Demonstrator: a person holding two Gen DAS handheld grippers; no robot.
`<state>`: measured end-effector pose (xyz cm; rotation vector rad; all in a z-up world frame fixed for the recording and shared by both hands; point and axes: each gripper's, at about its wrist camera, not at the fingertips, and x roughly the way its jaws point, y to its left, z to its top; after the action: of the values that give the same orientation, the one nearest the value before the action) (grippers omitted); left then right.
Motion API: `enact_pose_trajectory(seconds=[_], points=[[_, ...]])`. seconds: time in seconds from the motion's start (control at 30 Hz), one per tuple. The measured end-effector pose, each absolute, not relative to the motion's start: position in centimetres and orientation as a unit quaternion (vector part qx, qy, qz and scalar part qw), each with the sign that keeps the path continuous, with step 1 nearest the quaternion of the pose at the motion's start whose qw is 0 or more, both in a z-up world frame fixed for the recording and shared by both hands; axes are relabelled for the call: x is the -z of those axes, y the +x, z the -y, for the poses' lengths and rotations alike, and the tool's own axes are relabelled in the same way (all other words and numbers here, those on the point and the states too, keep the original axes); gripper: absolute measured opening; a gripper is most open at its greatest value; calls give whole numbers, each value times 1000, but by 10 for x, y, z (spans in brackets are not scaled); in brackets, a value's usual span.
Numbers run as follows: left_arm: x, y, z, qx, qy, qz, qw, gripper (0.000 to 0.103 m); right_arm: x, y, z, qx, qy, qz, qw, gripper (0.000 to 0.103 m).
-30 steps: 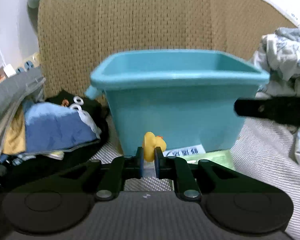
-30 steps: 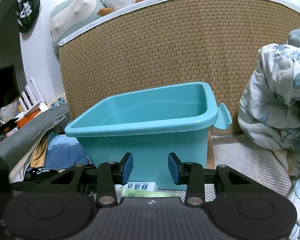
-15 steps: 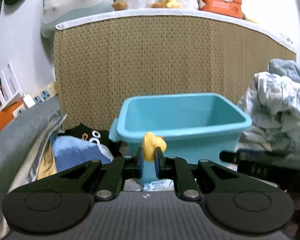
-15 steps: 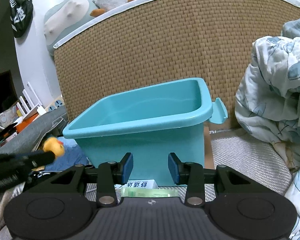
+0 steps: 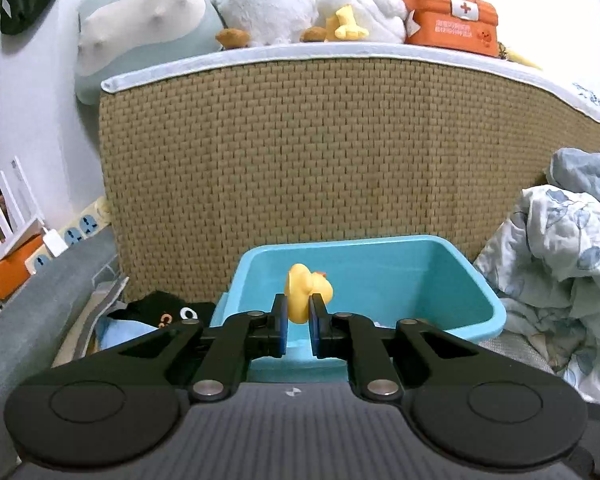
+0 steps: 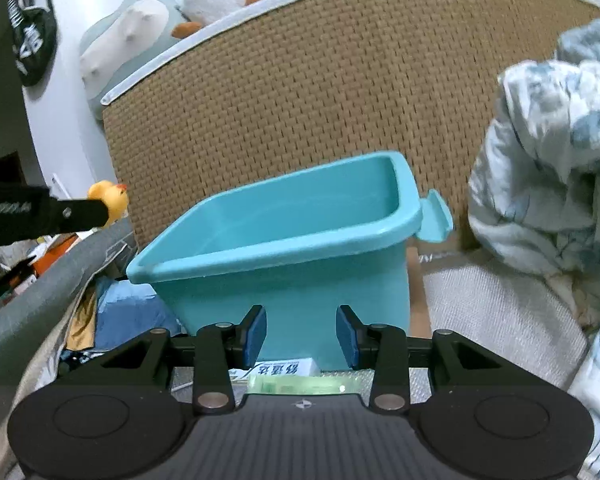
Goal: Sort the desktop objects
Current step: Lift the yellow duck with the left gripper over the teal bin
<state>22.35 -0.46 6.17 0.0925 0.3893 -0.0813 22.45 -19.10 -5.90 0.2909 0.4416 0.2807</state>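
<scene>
Woven headboard behind teal bin; left gripper pinches yellow duck, right gripper spread, empty

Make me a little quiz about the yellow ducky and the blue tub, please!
1. True or false: the left gripper is pinching the small yellow rubber duck.
2. What is between the right gripper's blue pads?
A. the duck
B. nothing
C. a sock
3. Fill in: the teal plastic tub stands in front of a woven ____ headboard.

Key: 1 true; 2 B; 3 brown.
</scene>
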Motion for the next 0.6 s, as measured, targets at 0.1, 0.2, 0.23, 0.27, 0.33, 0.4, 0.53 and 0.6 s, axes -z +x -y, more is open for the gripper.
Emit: enact_pose_trajectory(seconds=[0.1, 0.2, 0.23, 0.27, 0.33, 0.4, 0.53, 0.6], points=[[-59, 232, 10, 41, 45, -201, 978, 13, 60, 225, 190, -142, 151, -224, 952, 43], [-53, 240, 15, 43, 45, -209, 976, 13, 58, 225, 190, -140, 148, -224, 953, 43], [-52, 242, 16, 44, 44, -212, 975, 13, 58, 225, 191, -140, 151, -225, 952, 43], [-50, 244, 17, 45, 44, -214, 975, 13, 58, 225, 192, -139, 154, -226, 952, 43], [-47, 247, 19, 48, 43, -219, 974, 13, 59, 227, 196, -138, 164, -229, 949, 43], [-45, 249, 21, 50, 43, -223, 973, 13, 59, 228, 198, -136, 174, -232, 947, 43], [-41, 252, 26, 51, 50, -227, 971, 13, 60, 229, 201, -133, 188, -238, 944, 43], [-39, 255, 27, 53, 46, -230, 971, 13, 59, 229, 200, -127, 180, -237, 946, 43]])
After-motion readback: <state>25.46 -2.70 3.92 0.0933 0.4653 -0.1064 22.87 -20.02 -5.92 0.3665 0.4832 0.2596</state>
